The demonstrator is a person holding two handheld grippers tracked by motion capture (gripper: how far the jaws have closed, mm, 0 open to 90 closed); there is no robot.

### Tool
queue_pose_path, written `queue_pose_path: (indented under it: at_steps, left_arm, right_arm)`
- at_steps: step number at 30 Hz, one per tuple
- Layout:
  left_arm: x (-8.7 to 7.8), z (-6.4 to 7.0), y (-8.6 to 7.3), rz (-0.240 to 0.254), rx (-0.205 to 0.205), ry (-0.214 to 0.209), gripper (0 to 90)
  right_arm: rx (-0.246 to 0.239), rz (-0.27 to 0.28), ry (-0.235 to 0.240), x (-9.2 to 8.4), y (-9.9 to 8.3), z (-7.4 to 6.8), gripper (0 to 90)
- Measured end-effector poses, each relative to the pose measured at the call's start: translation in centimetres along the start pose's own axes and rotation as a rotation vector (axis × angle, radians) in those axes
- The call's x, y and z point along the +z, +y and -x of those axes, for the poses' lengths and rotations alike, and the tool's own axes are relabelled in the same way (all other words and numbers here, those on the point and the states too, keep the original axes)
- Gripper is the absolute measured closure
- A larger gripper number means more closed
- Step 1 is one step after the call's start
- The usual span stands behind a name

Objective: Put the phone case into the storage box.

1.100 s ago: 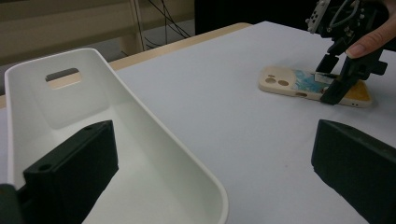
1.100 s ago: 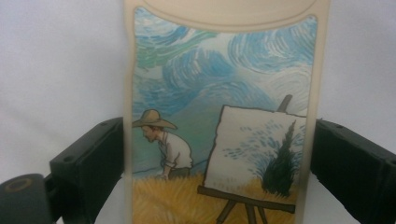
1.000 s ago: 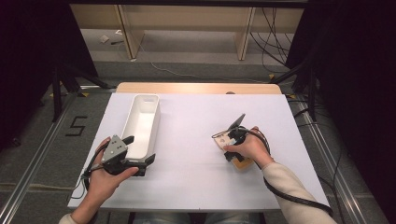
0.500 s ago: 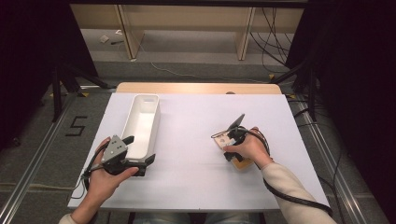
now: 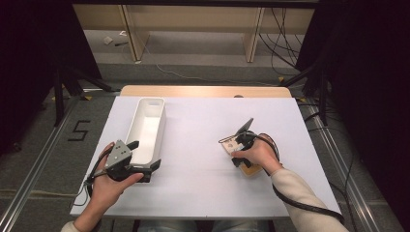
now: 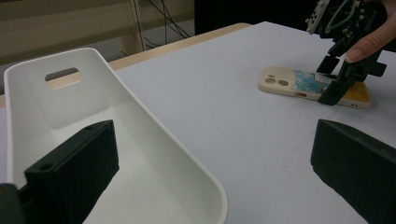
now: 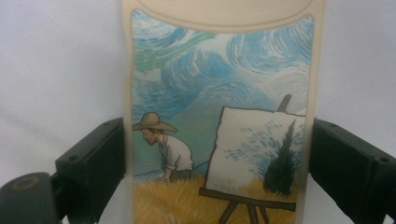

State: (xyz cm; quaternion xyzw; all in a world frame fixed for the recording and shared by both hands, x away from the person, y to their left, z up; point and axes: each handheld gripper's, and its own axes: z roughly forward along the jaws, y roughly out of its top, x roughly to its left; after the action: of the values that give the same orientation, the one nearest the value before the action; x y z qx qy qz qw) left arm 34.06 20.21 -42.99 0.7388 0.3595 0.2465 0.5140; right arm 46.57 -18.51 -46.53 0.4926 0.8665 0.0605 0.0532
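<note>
A beige phone case (image 5: 231,144) printed with a painter in a wheat field lies flat on the white table, right of centre. My right gripper (image 5: 238,152) points down at it, both jaws pressed against its long edges; in the right gripper view the case (image 7: 219,93) runs up between the jaws of that gripper (image 7: 217,168). The left gripper view shows the case (image 6: 289,81) farther off with the right gripper (image 6: 334,88) on it. My left gripper (image 5: 144,154) stands open at the near end of a white bin (image 5: 145,101). One jaw is inside the bin (image 6: 140,100), the other outside.
The white table (image 5: 203,193) ends in a wooden strip at the far side. Beyond it, cables lie on the floor between wooden legs. A metal rail runs along each side of the table.
</note>
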Motion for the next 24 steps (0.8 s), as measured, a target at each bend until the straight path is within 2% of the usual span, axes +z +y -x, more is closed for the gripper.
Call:
queue_pose_path:
  at_steps: [10,11,21,24]
  left_arm:
    - [-0.01,0.00,0.00,0.001,0.000,-0.001,0.7]
    - [-0.01,0.00,0.00,0.001,0.000,-0.001,0.7]
    - [-0.06,-0.01,0.00,0.002,-0.003,0.000,0.7]
    - [-0.05,-0.02,-0.01,0.002,-0.003,0.002,0.7]
  right_arm:
    - [0.001,-0.002,0.004,-0.03,0.01,0.06,10.9]
    - [0.013,-0.003,0.008,-0.08,0.03,0.00,10.9]
    - [0.007,0.019,0.008,-0.36,-0.04,0.26,11.3]
    - [0.028,0.029,0.018,-0.90,0.02,0.30,11.3]
